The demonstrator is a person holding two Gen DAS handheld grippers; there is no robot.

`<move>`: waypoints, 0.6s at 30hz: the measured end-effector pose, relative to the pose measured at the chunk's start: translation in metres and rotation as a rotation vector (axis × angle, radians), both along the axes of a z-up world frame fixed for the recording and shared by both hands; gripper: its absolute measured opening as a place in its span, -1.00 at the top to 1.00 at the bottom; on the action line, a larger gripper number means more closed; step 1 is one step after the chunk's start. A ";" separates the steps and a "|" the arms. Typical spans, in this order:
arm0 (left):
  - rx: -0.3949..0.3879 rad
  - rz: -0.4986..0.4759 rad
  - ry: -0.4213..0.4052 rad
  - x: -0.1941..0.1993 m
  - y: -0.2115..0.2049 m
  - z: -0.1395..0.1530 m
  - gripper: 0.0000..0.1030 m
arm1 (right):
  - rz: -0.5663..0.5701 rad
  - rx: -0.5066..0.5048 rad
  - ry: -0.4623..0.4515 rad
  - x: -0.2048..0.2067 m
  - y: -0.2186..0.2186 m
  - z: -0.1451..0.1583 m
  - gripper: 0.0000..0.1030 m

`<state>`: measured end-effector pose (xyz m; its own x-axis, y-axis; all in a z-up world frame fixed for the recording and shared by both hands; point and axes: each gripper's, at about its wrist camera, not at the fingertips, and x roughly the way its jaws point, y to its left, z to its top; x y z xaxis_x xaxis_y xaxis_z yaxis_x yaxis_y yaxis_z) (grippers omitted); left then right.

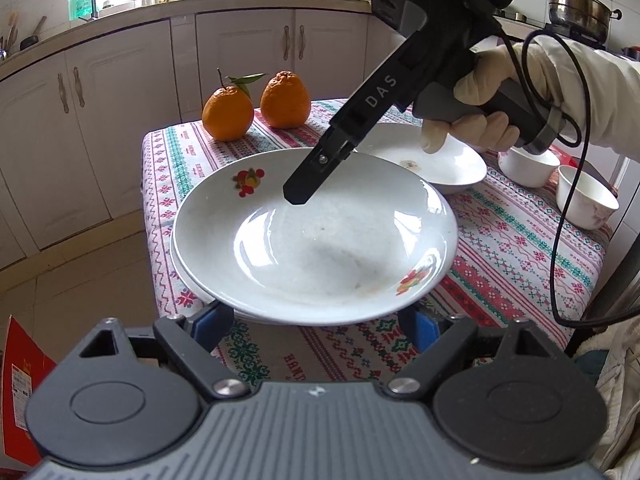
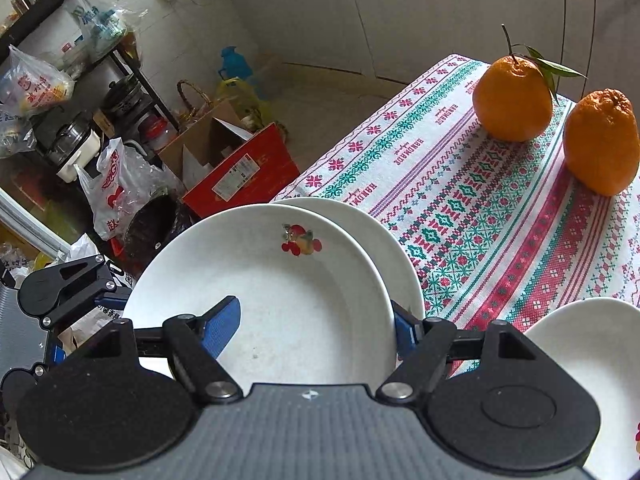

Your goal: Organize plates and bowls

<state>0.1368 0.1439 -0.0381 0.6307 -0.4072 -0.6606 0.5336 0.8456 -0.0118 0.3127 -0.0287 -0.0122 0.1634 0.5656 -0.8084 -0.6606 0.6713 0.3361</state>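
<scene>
Right gripper point(image 2: 316, 322) straddles the top plate's point(image 2: 280, 280) table-edge rim, one finger inside, one outside, not clamped. Left gripper point(image 1: 316, 326), wide open, holds nothing.

The plate point(image 1: 316, 240) at frame centre is glossy white glazed ceramic. Under it, the tablecloth point(image 1: 520, 248) is matt woven cloth. The 2 oranges point(image 1: 256, 106) have dimpled rough peel. Upper right, the pot point(image 1: 578, 10) is shiny metal.
</scene>
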 end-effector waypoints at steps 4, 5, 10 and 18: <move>-0.002 0.001 0.003 0.002 0.002 0.001 -0.73 | -0.002 0.000 0.007 0.002 0.000 -0.004 -0.59; 0.002 0.002 0.003 0.002 0.001 0.000 -0.73 | -0.003 -0.001 0.008 0.002 0.001 -0.005 -0.59; 0.014 0.007 0.011 0.003 0.002 0.000 -0.73 | -0.001 -0.006 0.014 0.003 0.002 -0.010 -0.59; 0.004 0.020 0.019 0.004 0.004 -0.001 -0.73 | -0.002 -0.017 0.014 0.003 0.004 -0.014 -0.59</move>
